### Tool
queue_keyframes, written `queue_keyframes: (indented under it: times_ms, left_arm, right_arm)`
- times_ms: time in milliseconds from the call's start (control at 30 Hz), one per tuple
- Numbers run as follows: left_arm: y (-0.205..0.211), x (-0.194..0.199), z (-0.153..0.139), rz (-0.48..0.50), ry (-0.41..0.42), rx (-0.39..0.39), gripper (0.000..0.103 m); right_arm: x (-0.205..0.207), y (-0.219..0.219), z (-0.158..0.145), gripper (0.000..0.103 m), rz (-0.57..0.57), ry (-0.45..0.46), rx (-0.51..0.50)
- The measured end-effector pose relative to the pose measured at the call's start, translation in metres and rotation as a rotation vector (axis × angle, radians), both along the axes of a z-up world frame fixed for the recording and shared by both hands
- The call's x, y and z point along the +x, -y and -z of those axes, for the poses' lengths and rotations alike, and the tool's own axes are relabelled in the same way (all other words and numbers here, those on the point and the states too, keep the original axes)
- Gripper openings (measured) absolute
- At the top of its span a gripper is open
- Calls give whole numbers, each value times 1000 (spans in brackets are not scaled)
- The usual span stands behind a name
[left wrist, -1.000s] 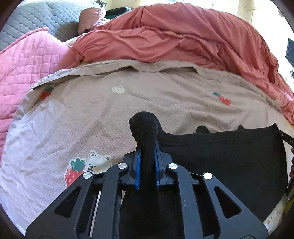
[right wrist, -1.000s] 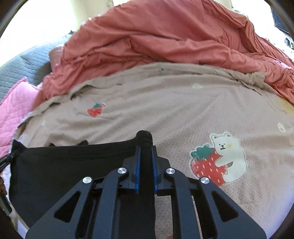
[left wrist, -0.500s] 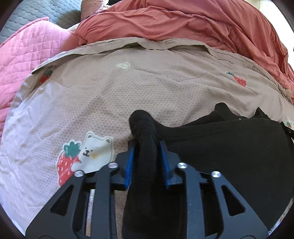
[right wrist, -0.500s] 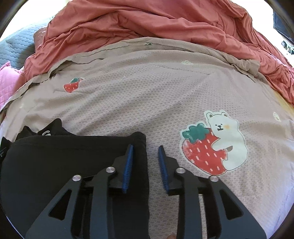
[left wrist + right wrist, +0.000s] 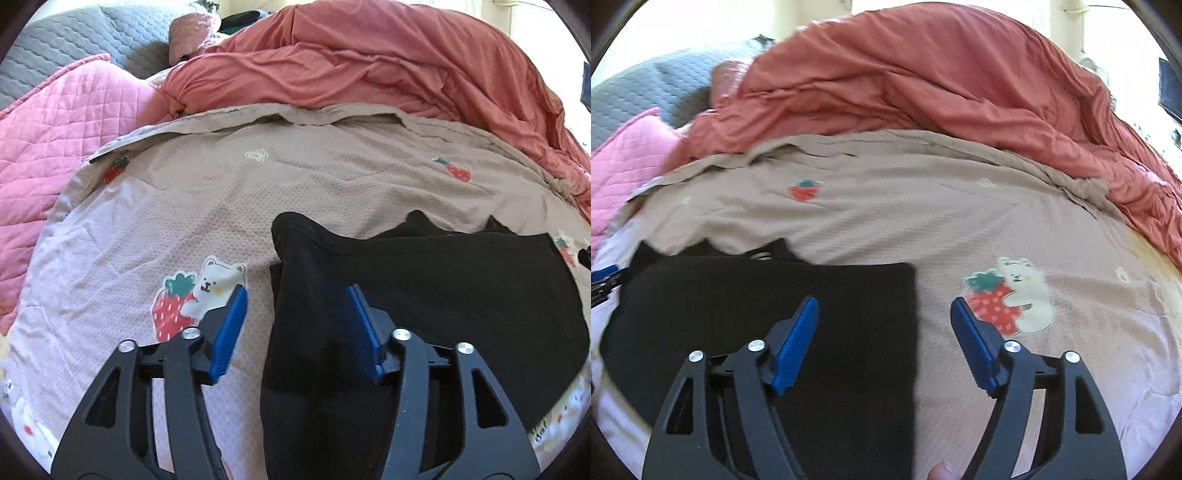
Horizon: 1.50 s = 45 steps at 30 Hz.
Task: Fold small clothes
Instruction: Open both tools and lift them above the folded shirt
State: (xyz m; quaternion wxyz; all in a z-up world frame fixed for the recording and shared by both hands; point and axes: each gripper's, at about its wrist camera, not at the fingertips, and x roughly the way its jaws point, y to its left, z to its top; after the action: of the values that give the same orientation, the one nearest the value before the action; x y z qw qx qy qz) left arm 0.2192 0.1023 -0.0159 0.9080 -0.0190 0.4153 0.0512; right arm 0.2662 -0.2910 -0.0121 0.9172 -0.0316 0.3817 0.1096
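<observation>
A small black garment lies folded flat on the beige bedspread. Its left corner stands up in a bunched ridge between the jaws of my left gripper, which are opening; the blue pads no longer press on the cloth. In the right wrist view the garment ends in a straight right edge. That edge lies between the opening jaws of my right gripper, whose pads stand clear of the cloth.
A rumpled coral duvet is heaped along the far side of the bedspread. A pink quilted blanket and a grey quilted cover lie at the left. Bear-and-strawberry prints mark the bedspread. A person's fingertip shows at the bottom edge.
Both grippers were shut on pinched corners of the black garment; now both have opened and let go. The garment has settled flat and the grippers have drawn back a little.
</observation>
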Motion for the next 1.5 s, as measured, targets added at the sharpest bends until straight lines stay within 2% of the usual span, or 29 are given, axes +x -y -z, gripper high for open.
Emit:
queue_keyframes:
  times_ms: [233, 400, 600, 667, 833, 933, 1000, 1200, 1500]
  left_arm:
    - [10, -29, -14, 31, 20, -20, 57]
    - [14, -44, -7, 41, -15, -37, 59]
    - [11, -50, 14, 35, -77, -44, 60]
    - [8, -51, 23, 28, -96, -57, 63]
    - [-1, -53, 29, 5, -100, -107, 68]
    - [-5, -62, 21, -7, -76, -122, 68]
    - [-7, -68, 17, -11, -66, -140, 68]
    - [-18, -90, 6, -30, -38, -191, 77]
    - [-58, -126, -3, -136, -10, -223, 90]
  right_arm:
    - [-46, -32, -7, 80, -111, 25, 40]
    - [-68, -54, 5, 80, -168, -17, 42]
    - [-75, -65, 36, 80, -157, -122, -7]
    - [-75, -65, 48, 85, -145, -156, -16]
    - [-76, -66, 47, 86, -139, -155, -20]
    - [-82, -66, 37, 86, -154, -134, 12]
    - [-91, -67, 29, 91, -170, -106, 32]
    - [-118, -78, 14, 95, -198, -52, 55]
    - [-155, -124, 6, 98, -307, 19, 3]
